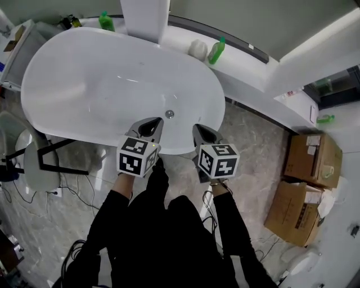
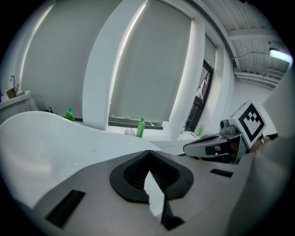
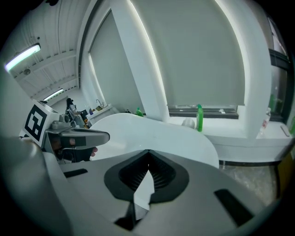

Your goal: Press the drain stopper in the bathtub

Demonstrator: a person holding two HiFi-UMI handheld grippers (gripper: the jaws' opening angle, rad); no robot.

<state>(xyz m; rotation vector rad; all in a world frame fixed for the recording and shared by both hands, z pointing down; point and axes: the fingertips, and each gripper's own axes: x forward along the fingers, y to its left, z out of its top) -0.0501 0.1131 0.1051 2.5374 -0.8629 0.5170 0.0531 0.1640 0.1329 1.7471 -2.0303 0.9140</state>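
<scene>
Jaws of left gripper (image 1: 151,125) and right gripper (image 1: 203,133) sit closed, empty, above the bathtub (image 1: 84,84) rim.

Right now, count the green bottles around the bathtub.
3. One green bottle stands on the ledge left of the pillar, another right of it, a third sits near the cardboard boxes. More may be hidden.

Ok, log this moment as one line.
left gripper: shut, empty, at near rim of tub | right gripper: shut, empty, beside left | stopper: untouched, ahead of both
</scene>
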